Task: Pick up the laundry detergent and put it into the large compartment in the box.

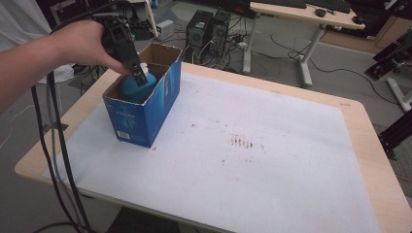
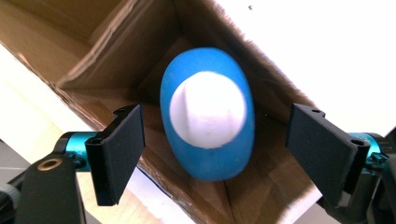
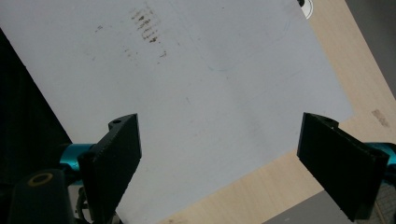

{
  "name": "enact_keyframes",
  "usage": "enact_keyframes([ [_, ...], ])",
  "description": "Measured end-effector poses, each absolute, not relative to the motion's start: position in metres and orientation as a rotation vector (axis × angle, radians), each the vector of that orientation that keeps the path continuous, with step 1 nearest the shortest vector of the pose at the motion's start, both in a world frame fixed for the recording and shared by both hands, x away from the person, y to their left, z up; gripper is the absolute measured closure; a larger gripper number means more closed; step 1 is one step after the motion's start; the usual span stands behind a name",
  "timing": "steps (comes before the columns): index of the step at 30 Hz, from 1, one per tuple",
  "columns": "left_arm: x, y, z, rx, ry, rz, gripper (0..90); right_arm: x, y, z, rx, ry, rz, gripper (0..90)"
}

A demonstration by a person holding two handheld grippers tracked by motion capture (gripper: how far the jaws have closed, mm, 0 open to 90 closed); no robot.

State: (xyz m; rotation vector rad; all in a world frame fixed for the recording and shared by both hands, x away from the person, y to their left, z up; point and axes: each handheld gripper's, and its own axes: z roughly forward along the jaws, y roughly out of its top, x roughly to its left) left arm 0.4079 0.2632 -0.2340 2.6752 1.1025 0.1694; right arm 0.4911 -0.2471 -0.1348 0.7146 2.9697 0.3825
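A blue bottle with a white cap (image 2: pixel 208 119) stands inside an open blue cardboard box (image 1: pixel 160 99) at the table's far left; the bottle (image 1: pixel 130 86) peeks above the box's rim. My left gripper (image 1: pixel 140 75), held in a hand, hangs just over the box. Its jaws stand wide apart on either side of the bottle without touching it, so the left gripper (image 2: pixel 215 149) is open. Over the white mat (image 3: pixel 187 93) my right gripper (image 3: pixel 219 163) is open too, with nothing between its fingers (image 3: pixel 119 154).
A white mat (image 1: pixel 233 155) covers most of the wooden table (image 1: pixel 369 160); small brown stains (image 1: pixel 241 142) mark its middle. Black cables (image 1: pixel 58 160) trail off the table's left edge. Beyond the table stand computer towers (image 1: pixel 206 29) and another desk (image 1: pixel 301 12).
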Motion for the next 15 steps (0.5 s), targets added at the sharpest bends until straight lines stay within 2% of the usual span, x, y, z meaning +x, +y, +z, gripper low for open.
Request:
enact_keyframes([
  [4,0.405,0.249,-0.219,2.703,1.027,0.174,19.9,0.49,-0.25,-0.136,0.729,2.968,0.392,13.0],
  [15,0.408,0.2,-0.211,2.777,0.867,0.139,18.2,0.483,-0.254,-0.136,0.763,2.955,0.405,13.0],
])
